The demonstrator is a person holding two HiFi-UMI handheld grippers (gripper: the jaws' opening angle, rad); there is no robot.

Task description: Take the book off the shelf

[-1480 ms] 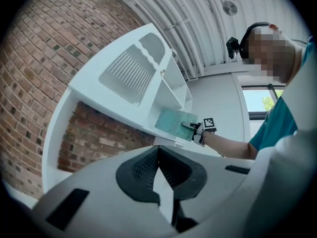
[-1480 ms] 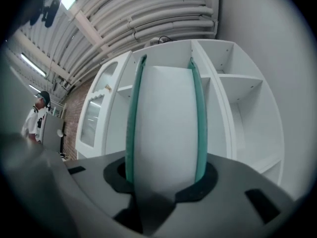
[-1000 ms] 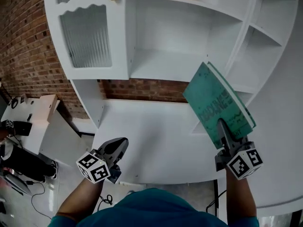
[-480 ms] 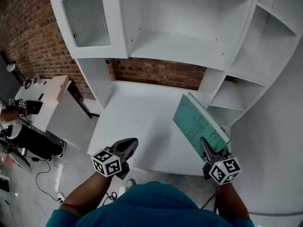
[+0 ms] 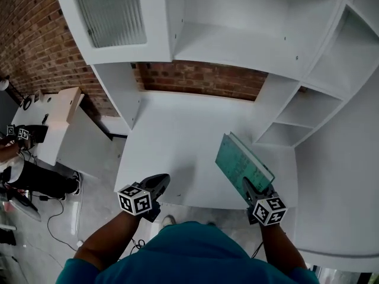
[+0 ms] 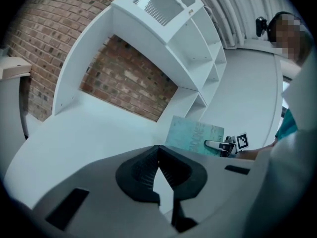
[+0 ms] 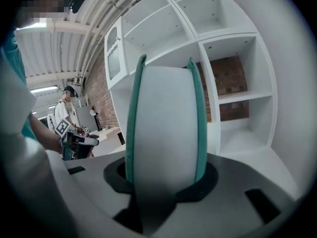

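Observation:
A teal book [image 5: 241,161] with white page edges [image 7: 166,123] is tilted over the front right of the white desk [image 5: 177,135], below the white shelf unit [image 5: 249,46]. My right gripper [image 5: 249,187] is shut on the book's lower end, one jaw on each cover. The left gripper view shows the book's cover [image 6: 190,135] and the right gripper [image 6: 220,145]. My left gripper [image 5: 159,184] hovers at the desk's front left edge. Its jaws are shut with nothing between them [image 6: 158,155].
A cabinet door with ribbed glass [image 5: 112,10] is at the upper left, and a brick wall [image 5: 201,78] lies behind the desk. The open cubbies [image 5: 308,108] stand at the right. A side table [image 5: 53,117], cables and a person [image 5: 23,176] are at the far left.
My right gripper has brought the book down from in front of the shelves to low over the desk's front right. The left gripper has hardly moved.

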